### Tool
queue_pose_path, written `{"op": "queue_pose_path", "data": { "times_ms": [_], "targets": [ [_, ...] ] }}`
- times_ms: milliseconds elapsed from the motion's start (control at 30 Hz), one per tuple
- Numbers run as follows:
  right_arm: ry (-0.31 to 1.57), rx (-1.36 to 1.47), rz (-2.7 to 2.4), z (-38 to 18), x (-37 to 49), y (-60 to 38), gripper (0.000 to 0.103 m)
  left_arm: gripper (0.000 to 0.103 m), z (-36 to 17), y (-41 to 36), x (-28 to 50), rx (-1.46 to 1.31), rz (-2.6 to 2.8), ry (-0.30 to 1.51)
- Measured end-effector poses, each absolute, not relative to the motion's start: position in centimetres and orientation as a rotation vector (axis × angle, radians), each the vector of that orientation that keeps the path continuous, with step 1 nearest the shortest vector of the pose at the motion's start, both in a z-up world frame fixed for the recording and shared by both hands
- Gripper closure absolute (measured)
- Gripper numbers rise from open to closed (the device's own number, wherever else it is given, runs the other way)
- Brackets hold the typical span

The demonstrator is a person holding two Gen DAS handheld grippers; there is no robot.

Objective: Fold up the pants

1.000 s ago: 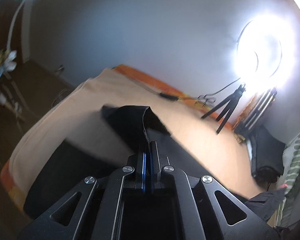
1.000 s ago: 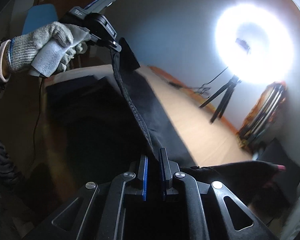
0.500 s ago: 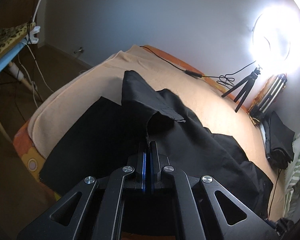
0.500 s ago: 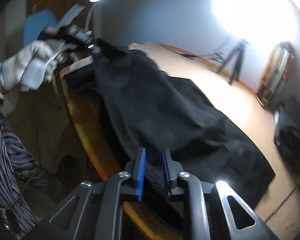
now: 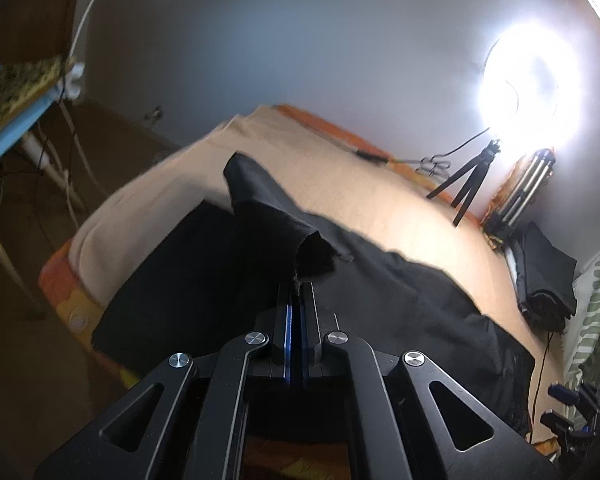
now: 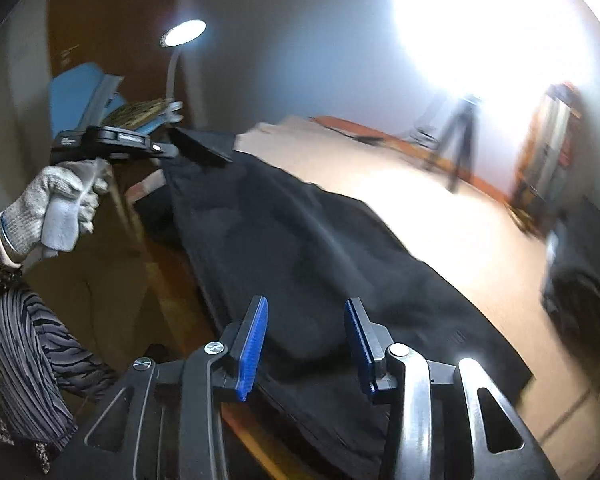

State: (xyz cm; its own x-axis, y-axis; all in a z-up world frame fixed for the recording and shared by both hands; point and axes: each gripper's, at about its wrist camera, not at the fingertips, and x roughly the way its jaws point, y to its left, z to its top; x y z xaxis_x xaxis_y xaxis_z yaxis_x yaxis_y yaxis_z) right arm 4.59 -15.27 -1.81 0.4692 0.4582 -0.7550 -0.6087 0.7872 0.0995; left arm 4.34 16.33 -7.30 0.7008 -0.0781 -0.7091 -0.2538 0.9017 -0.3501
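Black pants [image 5: 228,288] lie spread along the near edge of a bed with a tan cover [image 5: 380,208]. My left gripper [image 5: 296,286] is shut on an edge of the pants and lifts a fold of cloth off the bed. In the right wrist view the same left gripper [image 6: 168,150], in a gloved hand, holds up a corner of the pants [image 6: 300,248]. My right gripper [image 6: 306,320] is open just above the pants, with the blue pads wide apart and nothing between them.
A bright ring light on a small tripod [image 5: 468,184] stands at the bed's far side, with a cable [image 5: 432,164] beside it. A dark folded pile [image 5: 544,272] lies at the right. A blue chair [image 6: 84,96] and a desk lamp [image 6: 182,34] stand at the left.
My right gripper has opened and let go of the pants, which have dropped flat onto the bed. My left gripper stays shut on the cloth and has come lower.
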Motion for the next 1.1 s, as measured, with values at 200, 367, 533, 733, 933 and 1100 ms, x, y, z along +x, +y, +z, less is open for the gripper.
{"op": "queue_pose_path", "data": {
  "times_ms": [200,367,533,733,933,1100],
  "targets": [
    [0.868,-0.250,0.792,-2.5,6.7,-8.3,0.061,0.100,-10.6,17.7,3.3,-0.479,0.103,0.920],
    [0.905,-0.205,0.864,-3.1,9.3,-3.7,0.051,0.096,-10.4,18.7,2.3,-0.469,0.064,0.942],
    [0.975,-0.093,0.926,-3.6,13.2,1.4,0.038,0.083,-9.9,20.8,0.6,-0.456,0.062,0.946],
    [1.162,0.115,0.900,-7.2,18.7,6.5,0.036,0.083,-10.5,24.0,-0.2,-0.473,0.103,0.934],
    [1.379,0.417,0.820,-13.0,22.1,8.3,0.035,0.083,-11.9,25.9,0.2,-0.498,0.096,0.930],
    [1.407,0.538,0.760,-14.7,23.4,9.0,0.045,0.083,-13.1,26.9,0.6,-0.522,0.101,0.930]
  ]
}}
